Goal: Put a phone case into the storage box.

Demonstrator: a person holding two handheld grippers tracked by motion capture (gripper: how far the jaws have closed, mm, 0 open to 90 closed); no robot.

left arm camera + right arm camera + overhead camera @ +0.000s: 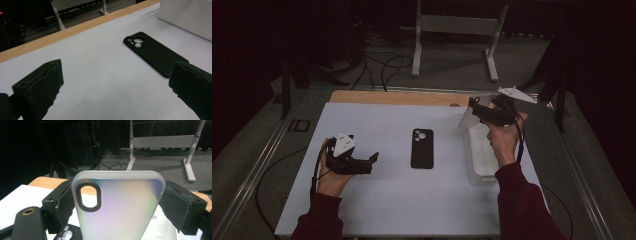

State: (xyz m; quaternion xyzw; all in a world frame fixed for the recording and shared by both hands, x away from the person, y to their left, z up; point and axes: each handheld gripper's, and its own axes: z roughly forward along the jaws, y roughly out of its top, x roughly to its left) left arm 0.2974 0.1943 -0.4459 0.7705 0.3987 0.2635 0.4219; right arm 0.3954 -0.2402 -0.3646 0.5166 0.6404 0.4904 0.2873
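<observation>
The right claw (117,202) pinches a frosted phone case (117,205) by its long edges, raised above the white box (479,162) at the table's (377,200) right side. The left claw (117,90) rests spread near a black phone case (153,53) lying flat mid-table.

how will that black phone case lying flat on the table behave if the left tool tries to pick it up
The black phone case looks thin and hollow, so it is probably light and somewhat bendy. It lies flat on the smooth white table, so a push would likely slide it rather than tip it. With so low an edge, the open left tool may struggle to get its jaws under it.
</observation>
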